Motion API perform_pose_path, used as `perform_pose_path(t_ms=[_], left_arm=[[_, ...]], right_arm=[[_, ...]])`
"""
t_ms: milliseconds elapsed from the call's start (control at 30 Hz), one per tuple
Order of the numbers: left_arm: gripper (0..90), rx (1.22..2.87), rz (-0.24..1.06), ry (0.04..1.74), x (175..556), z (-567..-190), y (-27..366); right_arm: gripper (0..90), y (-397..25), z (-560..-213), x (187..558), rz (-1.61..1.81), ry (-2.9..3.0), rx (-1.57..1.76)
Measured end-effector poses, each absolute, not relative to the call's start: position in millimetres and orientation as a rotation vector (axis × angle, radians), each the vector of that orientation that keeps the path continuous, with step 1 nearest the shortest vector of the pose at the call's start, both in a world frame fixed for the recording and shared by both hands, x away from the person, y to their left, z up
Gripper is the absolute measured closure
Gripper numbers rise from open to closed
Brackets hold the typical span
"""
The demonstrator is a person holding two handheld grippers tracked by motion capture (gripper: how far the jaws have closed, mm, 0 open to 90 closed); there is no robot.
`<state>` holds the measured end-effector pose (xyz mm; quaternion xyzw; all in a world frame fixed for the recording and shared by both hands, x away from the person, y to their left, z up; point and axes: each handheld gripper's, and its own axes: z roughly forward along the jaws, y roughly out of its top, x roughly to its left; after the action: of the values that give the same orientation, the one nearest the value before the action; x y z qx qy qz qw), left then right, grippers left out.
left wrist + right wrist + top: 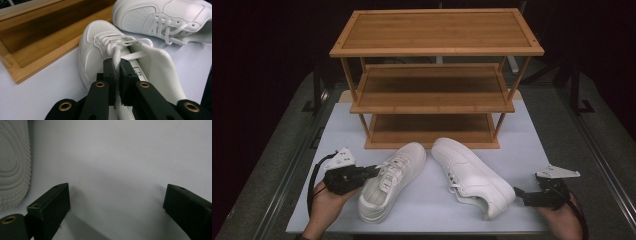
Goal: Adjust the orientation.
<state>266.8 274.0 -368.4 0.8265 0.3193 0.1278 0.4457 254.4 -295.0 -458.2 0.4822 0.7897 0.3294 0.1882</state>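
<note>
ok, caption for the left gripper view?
Left gripper fingers pinching a white lace of the nearer white sneaker, beside the wooden rack.

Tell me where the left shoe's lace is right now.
In the left gripper view the lace is pinched between the shut jaws of the left hand-held gripper, over the left shoe beside the wooden rack.
</note>
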Motion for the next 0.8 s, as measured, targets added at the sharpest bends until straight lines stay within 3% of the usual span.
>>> perform_pose_path(t_ms=[300, 800], left_arm=[[85.9, 2.004, 0.418, 0.872, 255.3, -371.3, 311.2], [84.1, 1.976, 0.358, 0.903, 243.9, -381.8, 324.4]], right_arm=[[6.4, -295.0, -458.3, 254.4, 0.927, 2.222, 1.356], [6.4, -295.0, -458.3, 254.4, 0.927, 2.221, 1.357]])
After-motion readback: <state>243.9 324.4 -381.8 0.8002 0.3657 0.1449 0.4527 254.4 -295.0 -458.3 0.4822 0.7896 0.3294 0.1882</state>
